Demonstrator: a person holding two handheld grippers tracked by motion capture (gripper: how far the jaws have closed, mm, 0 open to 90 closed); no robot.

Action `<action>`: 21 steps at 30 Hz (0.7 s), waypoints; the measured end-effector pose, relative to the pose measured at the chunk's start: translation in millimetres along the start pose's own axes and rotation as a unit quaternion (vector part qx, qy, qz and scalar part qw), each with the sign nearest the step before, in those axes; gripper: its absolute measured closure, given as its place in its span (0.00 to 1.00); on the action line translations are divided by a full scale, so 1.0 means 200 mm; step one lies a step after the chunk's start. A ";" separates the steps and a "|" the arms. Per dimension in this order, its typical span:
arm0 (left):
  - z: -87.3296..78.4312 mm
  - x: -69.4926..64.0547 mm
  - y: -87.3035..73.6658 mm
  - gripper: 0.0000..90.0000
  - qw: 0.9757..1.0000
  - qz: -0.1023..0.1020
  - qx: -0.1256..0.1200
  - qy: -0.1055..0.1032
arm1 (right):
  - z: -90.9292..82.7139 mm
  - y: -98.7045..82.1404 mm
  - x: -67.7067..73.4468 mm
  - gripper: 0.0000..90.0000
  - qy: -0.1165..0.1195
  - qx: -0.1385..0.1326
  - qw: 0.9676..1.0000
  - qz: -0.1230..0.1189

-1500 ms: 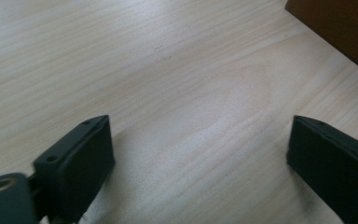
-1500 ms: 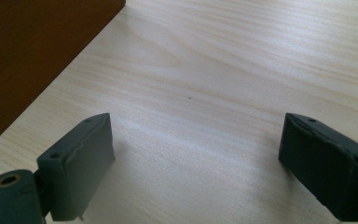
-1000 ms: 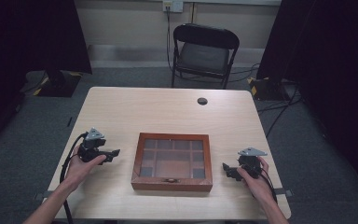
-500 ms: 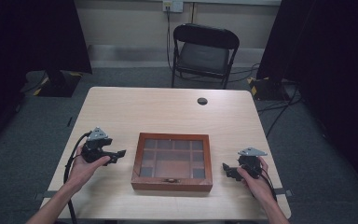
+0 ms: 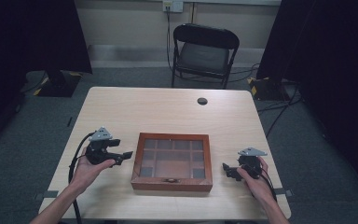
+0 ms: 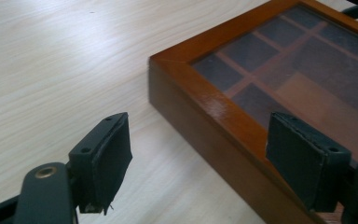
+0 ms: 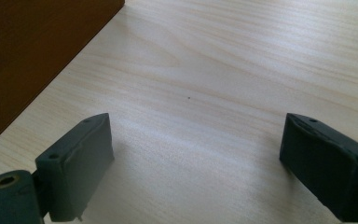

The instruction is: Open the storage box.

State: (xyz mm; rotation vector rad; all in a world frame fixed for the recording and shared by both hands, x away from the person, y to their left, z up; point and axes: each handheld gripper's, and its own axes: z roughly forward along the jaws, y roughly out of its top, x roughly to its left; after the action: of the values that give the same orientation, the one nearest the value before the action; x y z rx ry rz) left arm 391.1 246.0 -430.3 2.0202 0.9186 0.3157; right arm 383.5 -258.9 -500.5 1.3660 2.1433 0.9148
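Shallow brown wooden box with glass-panelled compartment lid: closed, on pale wooden table, between the two grippers. Left gripper: jaws spread, empty, just beside the box's left edge, corner ahead. Right gripper: jaws spread, empty, near box's right side

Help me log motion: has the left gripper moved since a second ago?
Yes. The left gripper has moved right, closing most of its gap to the wooden box.

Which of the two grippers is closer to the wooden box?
The left gripper: its jaws nearly reach the wooden box, whereas the right gripper sits farther off.
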 end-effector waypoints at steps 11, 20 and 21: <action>0.02 -0.09 0.04 0.26 1.000 0.022 0.004 -0.022 | 0.00 0.00 0.00 0.10 0.000 0.000 1.000 0.000; 0.04 -0.13 0.06 0.33 0.998 0.026 0.012 -0.060 | 0.00 0.00 0.00 0.10 0.000 0.000 1.000 0.000; 0.04 -0.14 0.06 0.33 0.998 0.024 0.008 -0.065 | 0.00 0.00 0.00 0.10 0.000 0.000 1.000 0.000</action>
State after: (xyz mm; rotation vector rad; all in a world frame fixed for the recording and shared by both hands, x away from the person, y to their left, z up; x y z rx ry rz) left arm 381.4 217.0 -422.1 2.0554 0.7946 0.2012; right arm 383.5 -258.9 -500.4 1.3666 2.1435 0.9150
